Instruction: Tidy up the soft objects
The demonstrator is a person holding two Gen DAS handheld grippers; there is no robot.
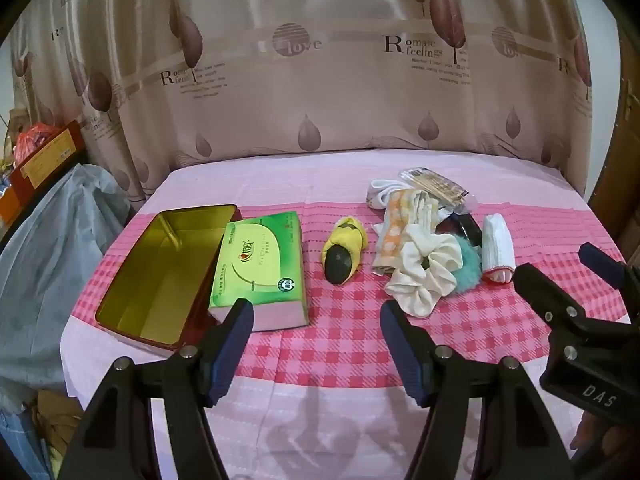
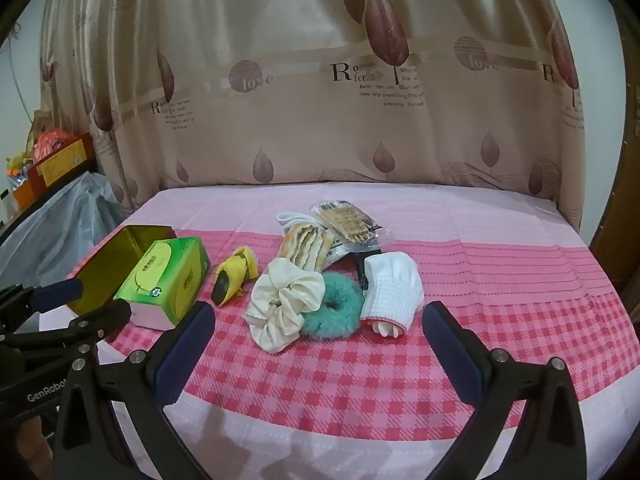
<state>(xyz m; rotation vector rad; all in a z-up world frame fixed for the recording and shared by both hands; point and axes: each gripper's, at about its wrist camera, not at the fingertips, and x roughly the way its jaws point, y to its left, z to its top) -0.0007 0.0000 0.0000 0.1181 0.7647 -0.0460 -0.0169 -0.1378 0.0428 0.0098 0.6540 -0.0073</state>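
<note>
A pile of soft things lies on the pink checked cloth point(image 1: 344, 344): a cream scrunchie point(image 2: 282, 304), a teal fluffy scrunchie point(image 2: 332, 314), a rolled white cloth point(image 2: 394, 294), a folded orange-patterned towel point(image 2: 306, 250) and a yellow-and-dark sock point(image 1: 344, 254). An open gold tin point(image 1: 164, 272) sits at the left beside a green tissue pack point(image 1: 260, 268). My left gripper point(image 1: 316, 344) hovers open in front of the tissue pack and sock, nothing between its fingers. My right gripper point(image 2: 320, 354) is open, hovering just short of the scrunchies.
A clear packet of sticks point(image 2: 348, 222) lies behind the towel, with a dark object under the pile. A patterned curtain point(image 1: 320, 80) hangs behind the table. Grey plastic point(image 1: 52, 248) and boxes stand at the left. The table edge runs close below both grippers.
</note>
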